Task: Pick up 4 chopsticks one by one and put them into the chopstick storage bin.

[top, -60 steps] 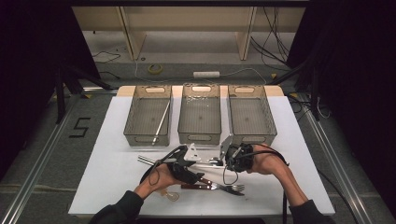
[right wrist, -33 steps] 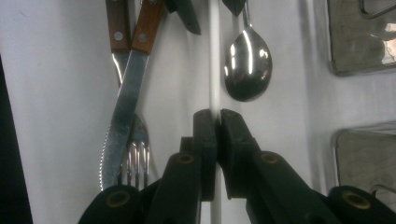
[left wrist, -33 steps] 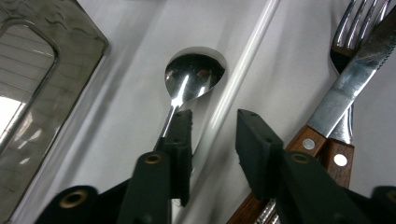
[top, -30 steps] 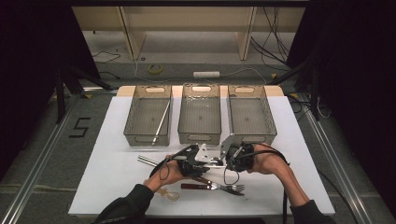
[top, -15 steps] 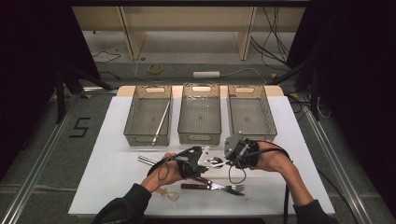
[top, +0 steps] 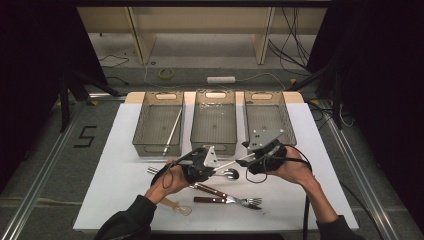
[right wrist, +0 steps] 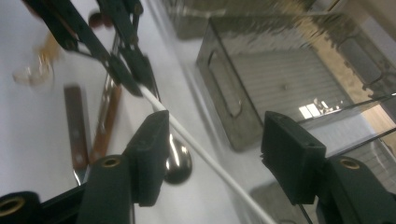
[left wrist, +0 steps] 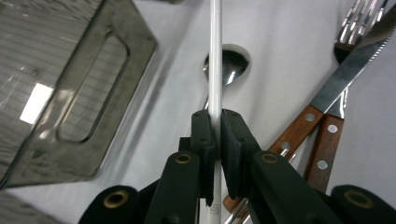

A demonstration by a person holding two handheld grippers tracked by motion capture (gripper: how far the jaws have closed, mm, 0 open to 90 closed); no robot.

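Note:
A thin white rod (left wrist: 215, 60) is clamped between the pads of my left gripper (left wrist: 215, 116), which is shut on it. In the high view the white rod (top: 232, 163) spans from my left gripper (top: 216, 168) to my right gripper (top: 248, 160), just above the mat. My right gripper (right wrist: 217, 126) has just been opening. Its jaws stand wide, and the white rod (right wrist: 201, 151) runs between them beside the left pad (right wrist: 152, 140), not pressed.
Three clear baskets line the back of the white mat (top: 115, 170). The left basket (top: 157, 125) holds another white rod (top: 172, 131). The other two are the middle basket (top: 215, 122) and the right basket (top: 267, 117). A metal spoon (top: 230, 173), wooden-handled cutlery (top: 220, 196) and an amber spoon (top: 178, 206) lie below the grippers.
Both hands have risen a little from the cutlery pile and moved toward the baskets, carrying the white rod. The right gripper now stands farther up and to the right.

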